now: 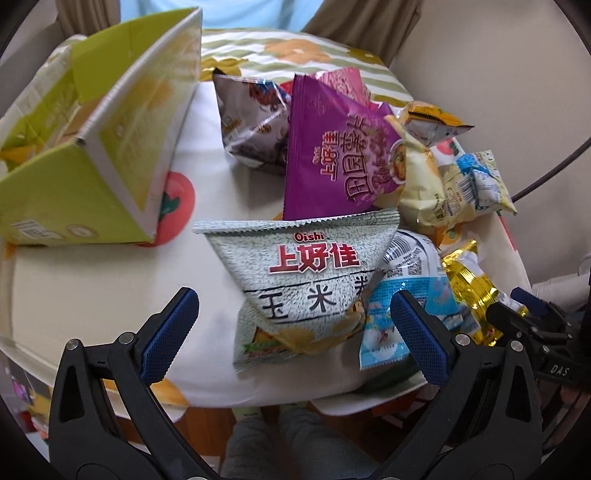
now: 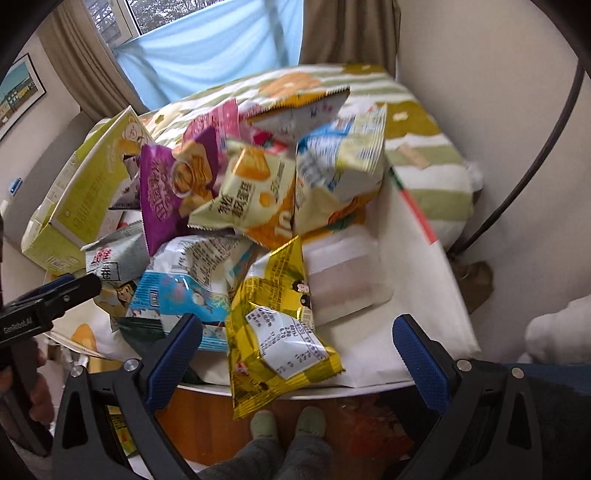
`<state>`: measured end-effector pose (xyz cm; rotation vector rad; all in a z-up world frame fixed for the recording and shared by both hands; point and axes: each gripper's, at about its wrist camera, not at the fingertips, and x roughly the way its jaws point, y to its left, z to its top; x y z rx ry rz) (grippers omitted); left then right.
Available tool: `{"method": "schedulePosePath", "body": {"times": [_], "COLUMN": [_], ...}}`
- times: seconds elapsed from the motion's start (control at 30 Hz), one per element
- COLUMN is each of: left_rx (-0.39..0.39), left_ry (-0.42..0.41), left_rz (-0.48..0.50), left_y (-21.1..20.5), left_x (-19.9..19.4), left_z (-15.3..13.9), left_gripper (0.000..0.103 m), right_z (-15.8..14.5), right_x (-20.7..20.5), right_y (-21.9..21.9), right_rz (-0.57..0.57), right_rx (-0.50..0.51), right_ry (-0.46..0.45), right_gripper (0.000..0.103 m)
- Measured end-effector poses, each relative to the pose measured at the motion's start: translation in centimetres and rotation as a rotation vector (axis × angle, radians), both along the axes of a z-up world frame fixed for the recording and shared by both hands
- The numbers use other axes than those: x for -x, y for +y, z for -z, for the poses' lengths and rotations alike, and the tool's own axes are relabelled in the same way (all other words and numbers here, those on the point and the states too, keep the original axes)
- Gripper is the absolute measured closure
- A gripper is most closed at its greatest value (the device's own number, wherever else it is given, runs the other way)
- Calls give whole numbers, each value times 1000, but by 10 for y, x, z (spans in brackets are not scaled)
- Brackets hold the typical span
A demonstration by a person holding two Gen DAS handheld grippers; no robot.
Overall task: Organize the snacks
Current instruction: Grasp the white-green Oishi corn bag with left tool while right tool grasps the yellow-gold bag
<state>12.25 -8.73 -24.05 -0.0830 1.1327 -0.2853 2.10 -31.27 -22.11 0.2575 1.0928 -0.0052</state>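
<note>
Both tongs gape empty – left tongs, right tongs – only the right view shows the window.

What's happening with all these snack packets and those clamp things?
A person is sorting a pile of snacks on a cloth-covered table. Both tools are open and hold nothing: the left hand-held gripper hovers before the grey-green Oishi corn snack bag, the right hand-held gripper over the shiny gold foil packet. The open green cardboard box waits on the left.
</note>
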Motion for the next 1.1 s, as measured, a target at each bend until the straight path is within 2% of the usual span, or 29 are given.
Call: {"method": "schedulePosePath", "body": {"times": [0.2, 0.27, 0.33, 0.47, 0.63, 0.77, 1.03, 1.1], "left_rx": [-1, 9, 22, 15, -20, -22, -36, -38], "left_ry": [40, 50, 65, 56, 33, 13, -7, -11], "left_rz": [-17, -26, -30, -23, -30, -48, -47, -47], "left_y": [-5, -5, -3, -3, -2, 3, 4, 4], "left_x": [-9, -11, -14, -13, -11, -11, -7, -5], "left_z": [18, 22, 26, 26, 21, 15, 4, 3], "left_gripper": [5, 12, 26, 33, 40, 41, 41, 41], "right_z": [18, 21, 24, 28, 32, 33, 32, 30], "right_x": [-8, -9, -13, -19, -21, -21, -15, -14], "right_y": [0, 1, 1, -1, -3, -4, -6, -5], "right_rz": [-32, -45, -55, -61, -65, -67, -75, -85], "right_rx": [-70, -83, -92, -122, -147, -166, -203, -200], "right_ry": [28, 33, 39, 47, 61, 64, 55, 48], "right_gripper": [0, 0, 0, 1, 13, 19, 49, 51]}}
